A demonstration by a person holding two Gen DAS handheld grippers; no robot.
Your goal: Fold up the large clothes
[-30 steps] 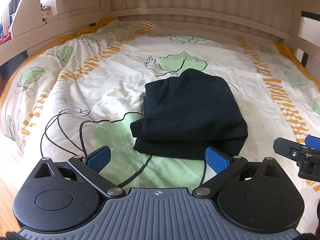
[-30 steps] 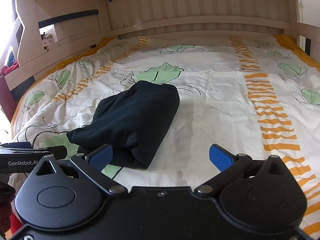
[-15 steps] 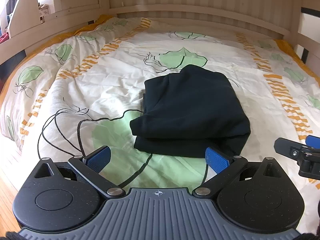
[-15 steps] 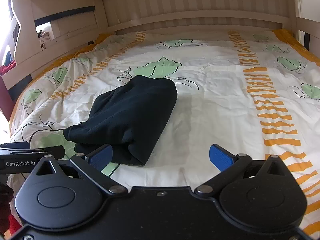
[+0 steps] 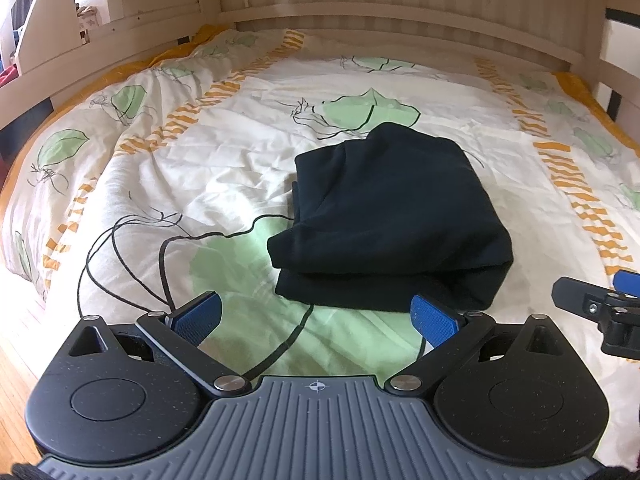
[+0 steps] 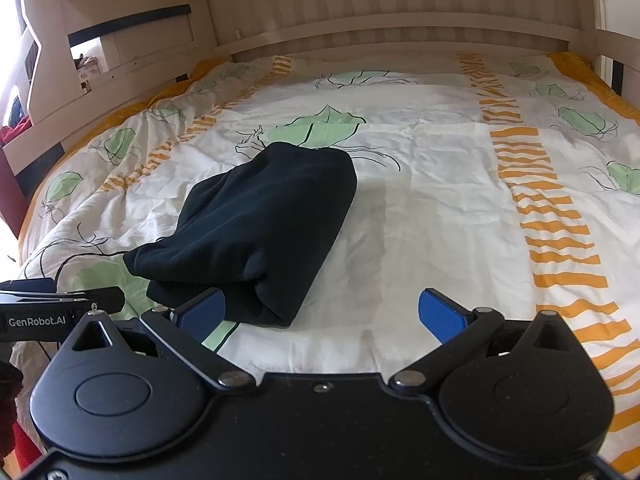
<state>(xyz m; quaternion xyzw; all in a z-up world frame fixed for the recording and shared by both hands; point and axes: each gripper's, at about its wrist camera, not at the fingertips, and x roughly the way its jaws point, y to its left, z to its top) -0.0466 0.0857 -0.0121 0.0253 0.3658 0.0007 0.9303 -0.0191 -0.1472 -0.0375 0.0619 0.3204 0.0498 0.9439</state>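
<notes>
Both grippers hang low over the near edge of the bed, jaws spread wide and holding nothing: the left gripper (image 5: pixel 316 316) faces the folded dark garment (image 5: pixel 392 220) on the quilt (image 5: pixel 160 184), and the right gripper (image 6: pixel 322 314) sits just beside it.

Left gripper (image 5: pixel 316 318), black with blue pads: drawn back slightly; the folded black garment (image 5: pixel 394 216) now sits a little higher in its frame, with more green-leaf quilt (image 5: pixel 224 268) showing below it.

Right gripper (image 6: pixel 322 314), same make: likewise retreated; garment (image 6: pixel 260 232) shifted toward upper left of its frame, its near edge rising to just above the left pad (image 6: pixel 200 314).
</notes>
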